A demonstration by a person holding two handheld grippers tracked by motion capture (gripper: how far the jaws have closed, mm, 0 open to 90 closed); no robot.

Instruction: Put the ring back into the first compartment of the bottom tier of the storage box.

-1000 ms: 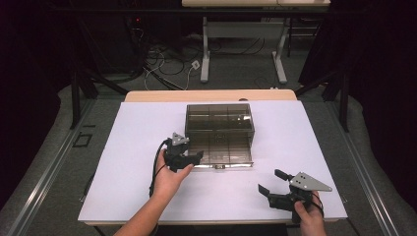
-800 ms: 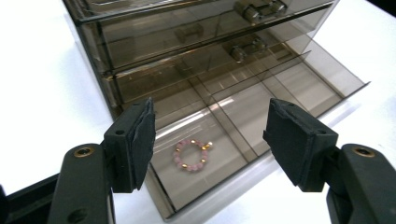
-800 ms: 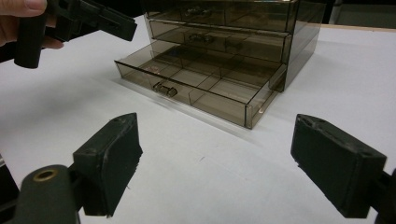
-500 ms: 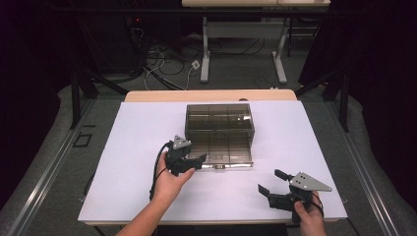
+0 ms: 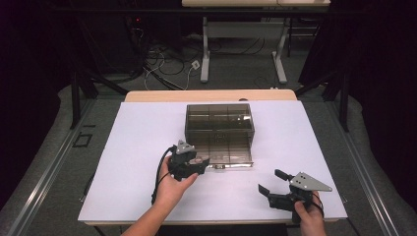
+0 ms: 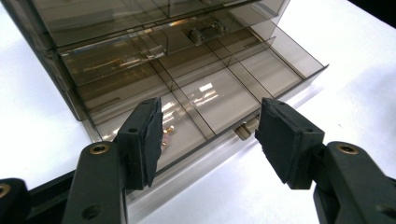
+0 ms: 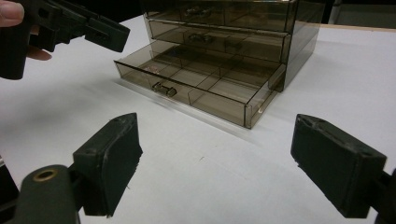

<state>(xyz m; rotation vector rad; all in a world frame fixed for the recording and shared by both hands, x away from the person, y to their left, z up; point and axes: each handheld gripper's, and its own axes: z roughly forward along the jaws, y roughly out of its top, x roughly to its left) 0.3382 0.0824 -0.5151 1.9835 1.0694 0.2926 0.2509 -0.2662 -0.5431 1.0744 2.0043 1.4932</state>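
Fingers around left gripper, over drawer

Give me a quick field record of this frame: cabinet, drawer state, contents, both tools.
cabinet: smoky clear drawer cabinet on white table
bottom drawer: bottom drawer pulled out, divided into compartments
contents: small item in front-left compartment, too small to identify
left tool: left tool at the drawer's front-left corner, jaws apart and just been closing, nothing gripped
right tool: right tool off to the right, jaws wide, holding nothing
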